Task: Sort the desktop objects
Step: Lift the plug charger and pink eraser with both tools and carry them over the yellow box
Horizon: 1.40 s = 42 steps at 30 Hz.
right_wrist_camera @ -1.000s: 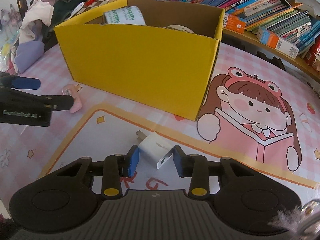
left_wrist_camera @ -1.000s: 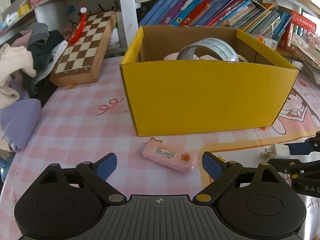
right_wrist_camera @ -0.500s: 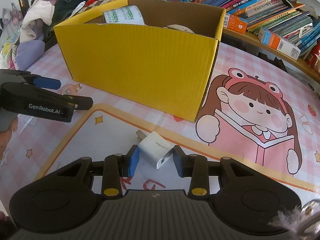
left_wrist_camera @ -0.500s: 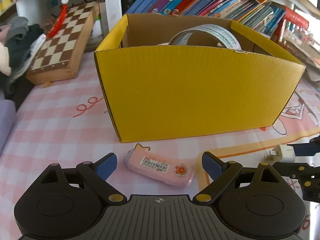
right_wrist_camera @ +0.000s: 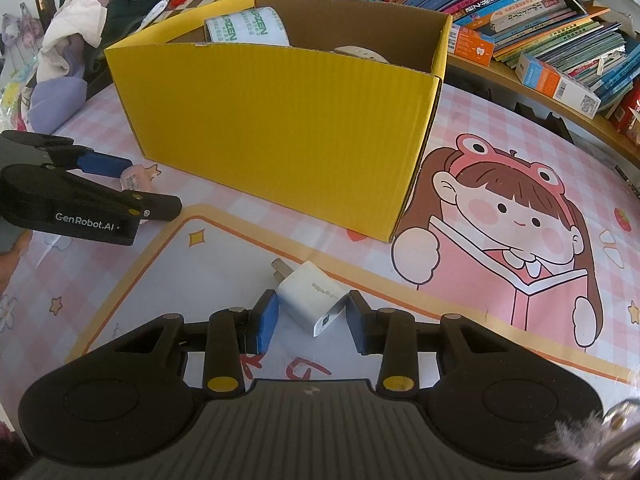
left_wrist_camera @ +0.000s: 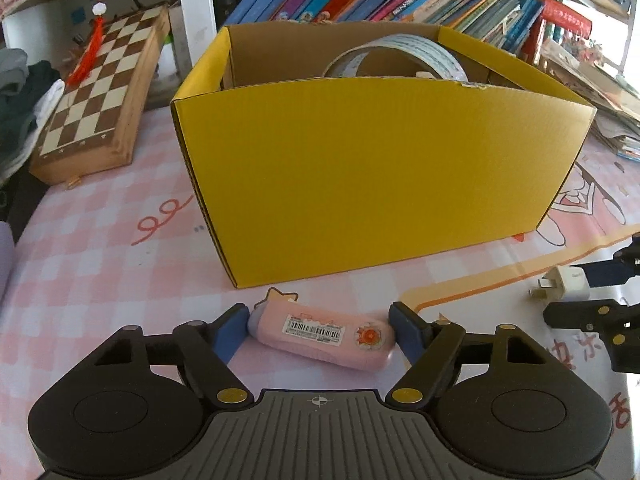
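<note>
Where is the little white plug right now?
In the right wrist view, the white charger plug lies on the mat between the right tool's open fingers, in front of the yellow box.

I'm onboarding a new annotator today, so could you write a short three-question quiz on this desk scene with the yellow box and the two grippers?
1. True or false: the pink case lies on the table in front of the yellow box, between the fingers of the left gripper.
2. Which item sits between the fingers of the right gripper?
A. a roll of tape
B. a white charger plug
C. a book
3. Fill in: leaning by the shelf, left of the box in the left wrist view, stands a wooden ____.

Key: 1 true; 2 B; 3 chessboard.
</note>
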{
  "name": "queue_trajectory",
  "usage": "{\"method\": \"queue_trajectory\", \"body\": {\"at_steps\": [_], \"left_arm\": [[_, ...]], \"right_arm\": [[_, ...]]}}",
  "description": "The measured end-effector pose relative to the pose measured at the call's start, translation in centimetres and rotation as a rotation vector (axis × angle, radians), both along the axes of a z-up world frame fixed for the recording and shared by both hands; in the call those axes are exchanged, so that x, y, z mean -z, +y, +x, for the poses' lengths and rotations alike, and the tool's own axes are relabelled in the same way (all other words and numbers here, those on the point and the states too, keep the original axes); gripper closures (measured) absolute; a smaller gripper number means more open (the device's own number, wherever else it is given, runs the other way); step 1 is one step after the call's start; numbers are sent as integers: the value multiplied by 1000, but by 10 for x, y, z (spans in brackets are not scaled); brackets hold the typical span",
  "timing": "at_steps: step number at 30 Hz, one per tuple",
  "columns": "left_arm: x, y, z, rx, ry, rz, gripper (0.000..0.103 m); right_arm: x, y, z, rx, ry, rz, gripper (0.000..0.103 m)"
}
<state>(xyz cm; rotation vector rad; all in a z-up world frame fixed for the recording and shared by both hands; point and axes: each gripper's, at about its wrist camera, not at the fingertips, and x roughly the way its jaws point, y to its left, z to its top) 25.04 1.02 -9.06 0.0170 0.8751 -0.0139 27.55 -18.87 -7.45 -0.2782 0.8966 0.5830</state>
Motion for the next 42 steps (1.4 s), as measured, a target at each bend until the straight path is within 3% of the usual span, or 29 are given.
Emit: {"method": "queue_trajectory", "body": {"at_steps": [21,42], "left_arm": [[-24,3,-41,-5,-35,-49,26],[-46,-9,-80,72,-72,-47,26]], "right_arm": [[-11,0,-20,12,-20,10,68],[-24,-1,-66,33,-43,15,68]]}}
